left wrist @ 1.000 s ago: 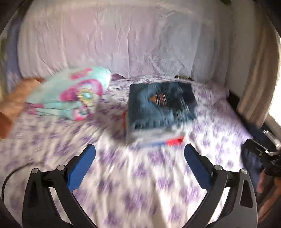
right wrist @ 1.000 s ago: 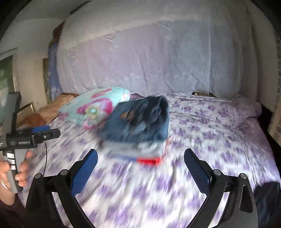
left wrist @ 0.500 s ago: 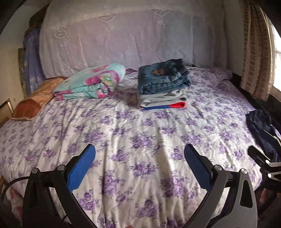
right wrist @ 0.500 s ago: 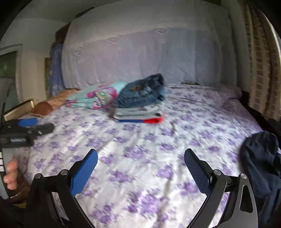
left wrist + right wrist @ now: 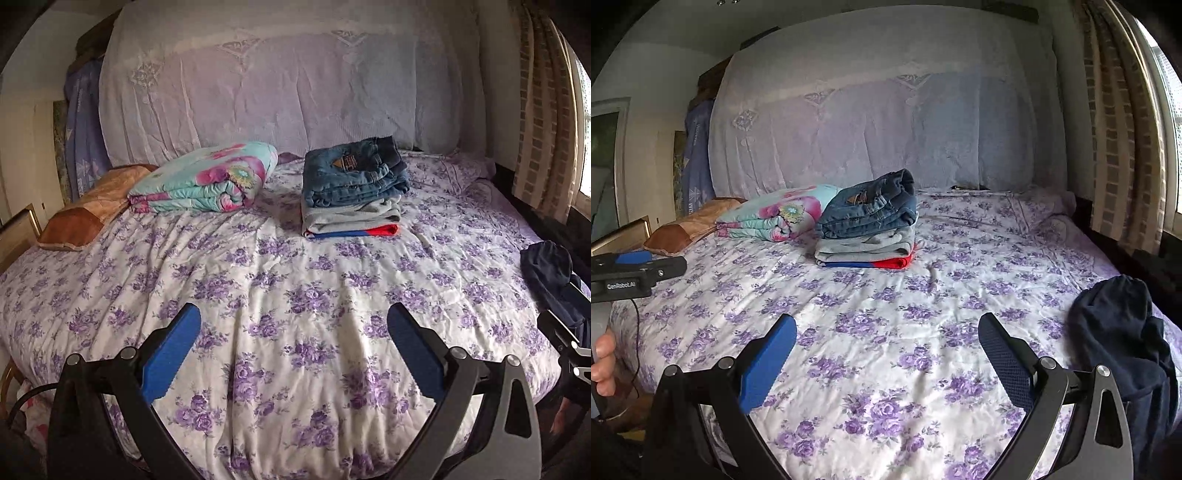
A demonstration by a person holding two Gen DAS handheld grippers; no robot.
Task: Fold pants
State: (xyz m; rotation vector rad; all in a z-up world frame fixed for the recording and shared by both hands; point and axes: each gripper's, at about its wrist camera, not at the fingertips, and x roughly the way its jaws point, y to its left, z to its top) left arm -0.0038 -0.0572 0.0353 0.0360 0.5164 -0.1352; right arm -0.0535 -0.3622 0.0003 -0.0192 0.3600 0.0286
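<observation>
Crumpled dark navy pants point(image 5: 1119, 332) lie on the bed's right front edge; they also show at the right edge of the left wrist view point(image 5: 554, 280). A stack of folded clothes with blue jeans on top point(image 5: 352, 177) sits at the back middle of the bed, also in the right wrist view point(image 5: 868, 212). My left gripper point(image 5: 293, 325) is open and empty above the near bed. My right gripper point(image 5: 886, 328) is open and empty, left of the navy pants.
A bed with a purple floral cover point(image 5: 277, 295) fills both views. A folded turquoise floral blanket point(image 5: 210, 177) and a brown pillow point(image 5: 88, 210) lie at the back left. A curtain point(image 5: 1119, 147) hangs on the right. The left gripper's body point(image 5: 631, 273) shows at left.
Both grippers have pulled back from the folded stack toward the bed's front edge. The navy pants have come into view on the right. Both grippers stay open.
</observation>
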